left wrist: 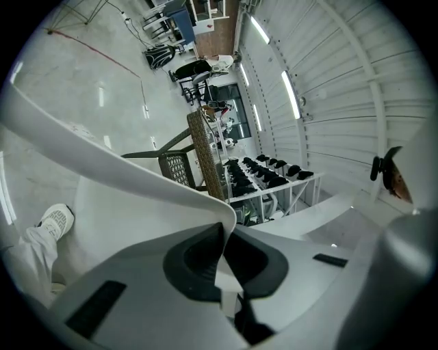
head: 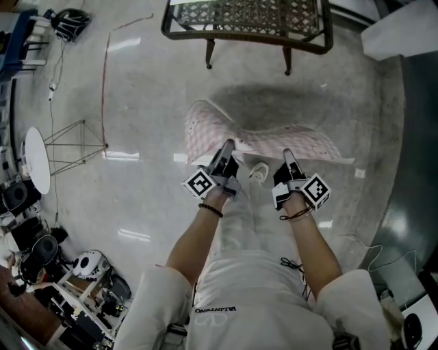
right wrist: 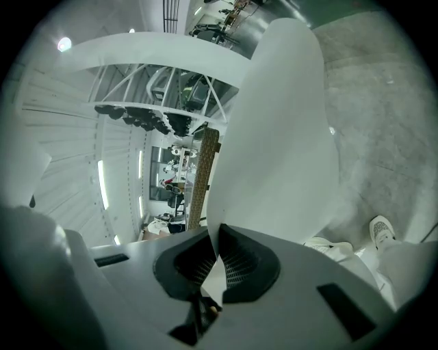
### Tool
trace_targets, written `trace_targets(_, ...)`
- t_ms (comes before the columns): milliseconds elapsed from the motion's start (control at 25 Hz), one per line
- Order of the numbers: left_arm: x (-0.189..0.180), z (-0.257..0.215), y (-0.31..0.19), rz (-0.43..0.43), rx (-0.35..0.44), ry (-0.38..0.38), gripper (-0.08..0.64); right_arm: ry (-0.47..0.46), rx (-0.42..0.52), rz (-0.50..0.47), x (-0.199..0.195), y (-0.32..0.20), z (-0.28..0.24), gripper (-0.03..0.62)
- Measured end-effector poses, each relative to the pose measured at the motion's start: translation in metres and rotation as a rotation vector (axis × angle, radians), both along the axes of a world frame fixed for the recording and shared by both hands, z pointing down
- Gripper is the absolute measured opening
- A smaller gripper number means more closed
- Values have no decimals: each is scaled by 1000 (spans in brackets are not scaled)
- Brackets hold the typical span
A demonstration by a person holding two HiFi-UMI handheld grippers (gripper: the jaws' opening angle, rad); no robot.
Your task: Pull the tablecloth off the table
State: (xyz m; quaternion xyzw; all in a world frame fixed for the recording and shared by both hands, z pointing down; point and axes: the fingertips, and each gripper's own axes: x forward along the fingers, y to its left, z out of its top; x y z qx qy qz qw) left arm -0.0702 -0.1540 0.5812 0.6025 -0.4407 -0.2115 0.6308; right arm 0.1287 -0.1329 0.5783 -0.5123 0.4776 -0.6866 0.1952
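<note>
The pink-and-white tablecloth (head: 263, 140) hangs free in the air between me and the wicker table (head: 250, 20), which stands bare at the top of the head view. My left gripper (head: 228, 145) is shut on the cloth's near left edge, and my right gripper (head: 287, 154) is shut on its near right edge. In the left gripper view the cloth (left wrist: 123, 171) runs as a white sheet out of the closed jaws of the left gripper (left wrist: 222, 239). In the right gripper view the cloth (right wrist: 280, 143) rises from the pinched jaws of the right gripper (right wrist: 217, 256).
The polished floor (head: 150, 102) spreads all round. A folding wire stand (head: 75, 143) with a white disc (head: 37, 160) is at the left, with cluttered gear (head: 41, 253) below it. A grey curved mat edge (head: 410, 171) runs down the right. My shoe (head: 259, 171) shows beneath the cloth.
</note>
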Motion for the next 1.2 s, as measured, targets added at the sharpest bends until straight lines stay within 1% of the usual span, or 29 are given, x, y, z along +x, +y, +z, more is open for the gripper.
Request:
trace_targets(160, 2, -3, -2, -1, 11, 18, 3, -15, -2, 15, -1, -1, -3, 12)
trace_targets(480, 3, -2, -2, -5, -4, 28, 3, -9, 8, 10, 0, -4, -5, 11)
trace_targets(680, 3, -4, -8, 1, 16, 25, 3, -4, 8, 1, -2, -8, -7, 11)
trace_targets(840, 3, -5, -8, -1, 6, 34, 3, 6, 11, -7, -1, -8, -8, 11)
trace_targets(1080, 4, -6, -15, 3, 21, 40, 3, -13, 6, 18, -1, -11, -6, 11)
trace_targets(1200, 3, -2, -15, 4, 15, 37, 3, 8, -1, 1, -2, -11, -5, 11)
